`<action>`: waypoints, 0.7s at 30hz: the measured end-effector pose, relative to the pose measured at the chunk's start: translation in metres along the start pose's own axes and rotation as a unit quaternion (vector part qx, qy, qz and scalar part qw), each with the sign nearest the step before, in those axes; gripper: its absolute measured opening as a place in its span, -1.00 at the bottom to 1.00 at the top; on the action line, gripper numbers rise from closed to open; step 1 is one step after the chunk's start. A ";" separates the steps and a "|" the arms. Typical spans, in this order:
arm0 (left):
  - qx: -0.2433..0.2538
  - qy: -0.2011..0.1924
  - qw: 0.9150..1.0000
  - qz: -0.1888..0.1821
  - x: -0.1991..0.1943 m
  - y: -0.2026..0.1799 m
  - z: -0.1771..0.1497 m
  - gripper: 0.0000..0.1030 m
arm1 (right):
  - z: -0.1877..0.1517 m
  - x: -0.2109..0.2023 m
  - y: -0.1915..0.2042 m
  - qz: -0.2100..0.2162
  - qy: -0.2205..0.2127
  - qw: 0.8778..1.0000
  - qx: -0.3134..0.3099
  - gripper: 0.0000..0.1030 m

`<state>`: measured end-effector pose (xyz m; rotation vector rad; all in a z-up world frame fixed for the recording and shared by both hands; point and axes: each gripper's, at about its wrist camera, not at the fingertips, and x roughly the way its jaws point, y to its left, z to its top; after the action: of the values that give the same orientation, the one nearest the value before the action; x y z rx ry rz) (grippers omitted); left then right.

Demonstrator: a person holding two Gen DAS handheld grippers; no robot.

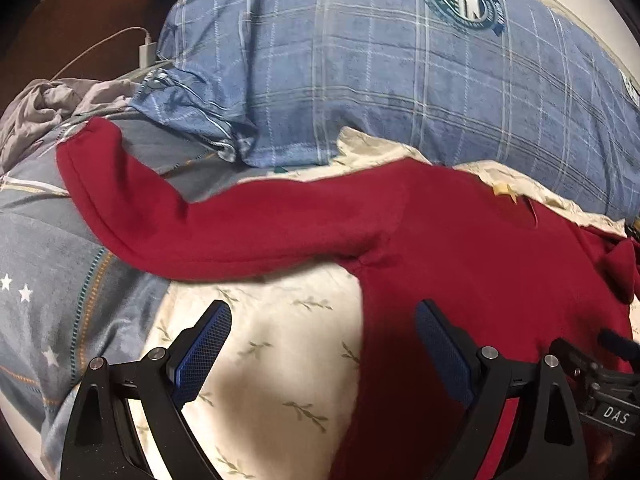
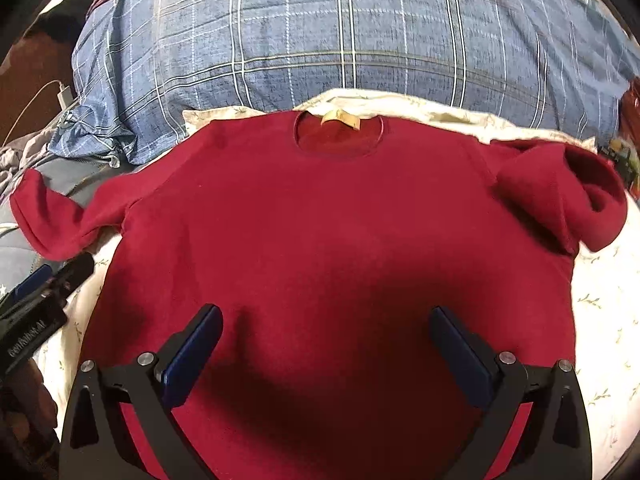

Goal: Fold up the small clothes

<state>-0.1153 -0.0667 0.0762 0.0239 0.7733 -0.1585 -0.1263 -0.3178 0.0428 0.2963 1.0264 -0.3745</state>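
- Red sweater (image 2: 320,216) spread flat, front up, on a cream sheet (image 2: 600,300) printed with small leafy sprigs; neck hole (image 2: 340,136) at the far end, with a tan label (image 2: 340,119) showing inside the collar.
- Beyond the sweater's collar, a big blue plaid pillow (image 2: 340,32), its lower edge just past the neck hole.
- Left sleeve (image 1: 200,208) stretched out sideways from the sweater's body, its cuff lying off the cream sheet (image 1: 280,360) and on a grey-blue bedcover (image 1: 40,260) with white stars.
- Right sleeve (image 2: 560,192) bunched and folded back on itself beside the sweater's shoulder.
- Left tool (image 1: 320,340) open wide, holding nothing: one blue-padded finger (image 1: 204,352) over the cream sheet just left of the sweater's side edge, the other finger (image 1: 444,352) over the red body (image 1: 460,260) of the sweater, below the armpit.
- Right tool (image 2: 326,344) also open wide and empty, both fingers (image 2: 192,356) above the lower middle of the sweater, a dark shadow on the cloth between them.
- From the right wrist view, left tool (image 2: 40,300) visible at the sweater's left edge, below the left sleeve (image 2: 52,220).
- From the left wrist view, a bit of the right tool (image 1: 600,380) at the sweater's lower right, marked with white letters.
- Left of the pillow (image 1: 380,80), a white charger plug (image 1: 146,50) with its cable, and crumpled grey cloth (image 1: 48,104) beyond the left cuff.
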 end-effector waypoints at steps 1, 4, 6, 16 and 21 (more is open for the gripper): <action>-0.007 -0.006 1.000 0.007 -0.001 0.006 0.003 0.80 | 0.000 0.001 0.000 0.000 0.001 1.000 0.001 0.99; -0.033 -0.019 0.999 0.028 -0.002 0.024 0.012 0.80 | -0.001 0.001 0.001 -0.002 -0.001 1.000 -0.003 0.99; -0.053 -0.024 0.997 0.052 -0.002 0.041 0.022 0.80 | -0.001 0.003 0.001 -0.003 0.003 1.000 -0.007 0.99; -0.128 -0.034 0.965 0.226 0.021 0.112 0.077 0.80 | -0.007 0.005 0.002 0.003 0.004 0.999 -0.035 0.99; -0.153 -0.012 0.948 0.280 0.061 0.130 0.091 0.75 | -0.008 0.005 0.004 0.001 0.008 0.999 -0.049 0.99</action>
<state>0.0108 0.0458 0.0943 -0.0536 0.7337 0.5028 -0.1281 -0.3115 0.0348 0.2126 1.0556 -0.3190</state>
